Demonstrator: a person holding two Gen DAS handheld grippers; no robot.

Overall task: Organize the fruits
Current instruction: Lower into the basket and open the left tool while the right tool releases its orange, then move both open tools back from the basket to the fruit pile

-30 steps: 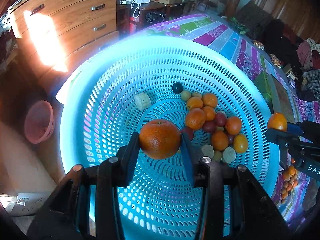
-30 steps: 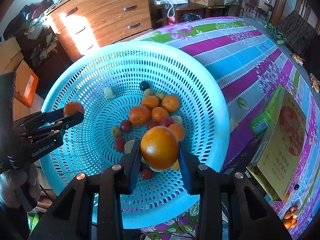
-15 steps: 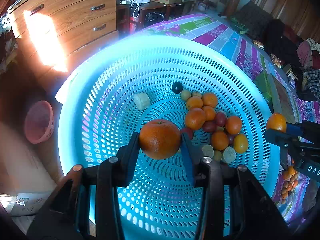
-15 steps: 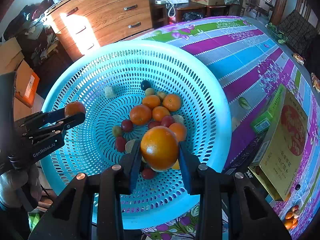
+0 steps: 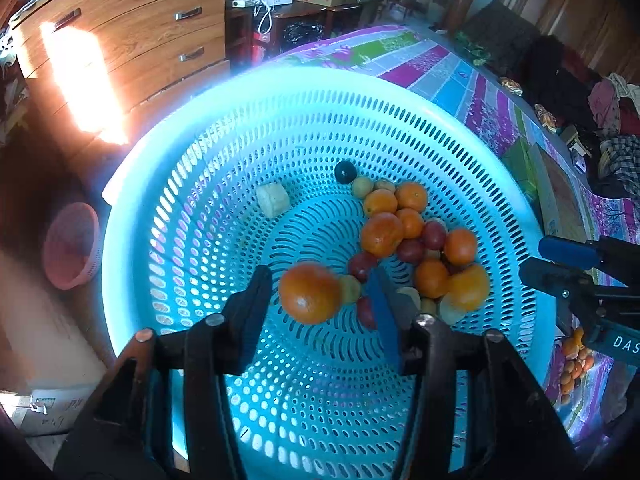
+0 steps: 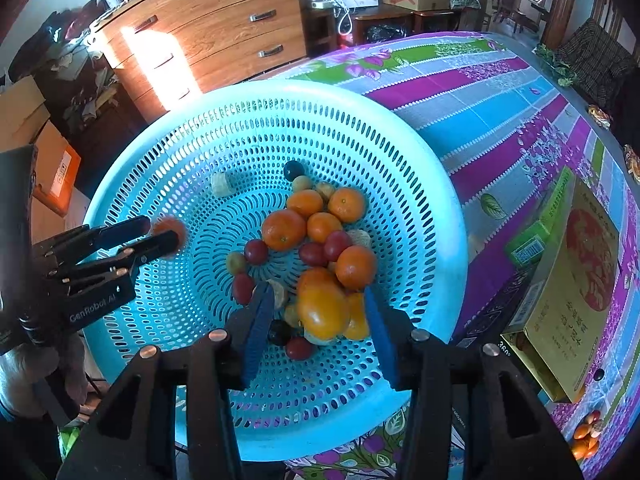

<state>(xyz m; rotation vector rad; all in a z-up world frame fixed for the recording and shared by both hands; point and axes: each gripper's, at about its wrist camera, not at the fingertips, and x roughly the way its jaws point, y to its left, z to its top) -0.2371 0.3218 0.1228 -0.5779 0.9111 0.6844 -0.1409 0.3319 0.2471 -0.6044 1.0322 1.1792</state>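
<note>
A large blue perforated basket (image 5: 168, 216) (image 6: 424, 184) holds a pile of several oranges (image 5: 382, 234) (image 6: 284, 229), red grapes and small fruits. My left gripper (image 5: 320, 300) is open; an orange (image 5: 310, 293), motion-blurred, drops free between its jaws over the basket floor. It shows blurred in the right wrist view (image 6: 170, 230). My right gripper (image 6: 316, 316) is open; its orange (image 6: 322, 310) has left the jaws and falls onto the pile. The right gripper shows at the basket's right rim in the left wrist view (image 5: 560, 264).
The basket stands on a striped floral tablecloth (image 6: 500, 92). A yellow box (image 6: 576, 280) and a green carton (image 6: 536, 232) lie to the right. A wooden dresser (image 6: 224, 28) stands behind. A pink basket (image 5: 72, 244) sits on the floor at left.
Both grippers have opened and let go of their oranges, which now fall toward the basket. Both grippers have stayed nearly in place.
</note>
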